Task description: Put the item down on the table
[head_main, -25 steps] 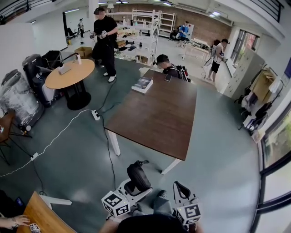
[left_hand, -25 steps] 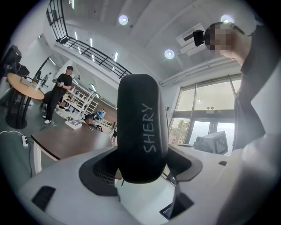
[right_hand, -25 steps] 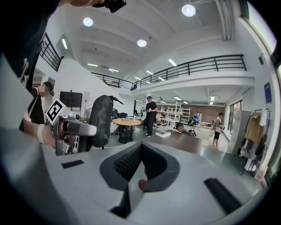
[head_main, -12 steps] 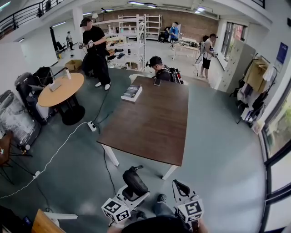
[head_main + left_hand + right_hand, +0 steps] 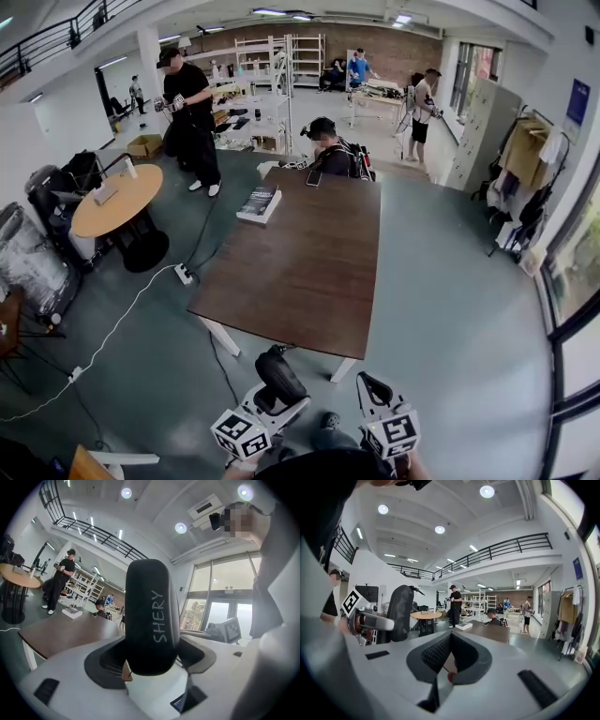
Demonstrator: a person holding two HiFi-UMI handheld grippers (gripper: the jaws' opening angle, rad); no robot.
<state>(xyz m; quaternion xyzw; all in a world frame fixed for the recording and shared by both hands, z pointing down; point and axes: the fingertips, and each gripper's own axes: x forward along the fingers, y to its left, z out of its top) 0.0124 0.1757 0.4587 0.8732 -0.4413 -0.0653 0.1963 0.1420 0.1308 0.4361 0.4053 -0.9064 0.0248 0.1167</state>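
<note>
A black oblong case (image 5: 280, 377) with "SHERY" printed on it (image 5: 151, 616) stands upright in my left gripper (image 5: 274, 398), whose jaws are shut on its lower end (image 5: 149, 670). It is held over the floor, just short of the near end of the long brown table (image 5: 300, 262). My right gripper (image 5: 373, 389) hangs beside it, jaws shut with nothing between them (image 5: 449, 656). In the right gripper view the case (image 5: 399, 613) shows at the left and the table (image 5: 492, 632) ahead.
A book (image 5: 260, 202) and a phone (image 5: 314, 177) lie at the table's far end, where a person (image 5: 330, 150) sits. A round wooden table (image 5: 114, 201), a power strip with cables (image 5: 183, 274), and other people stand farther off.
The table has come closer and now lies just ahead of the grippers. Both grippers keep their pose, and the case stays held.
</note>
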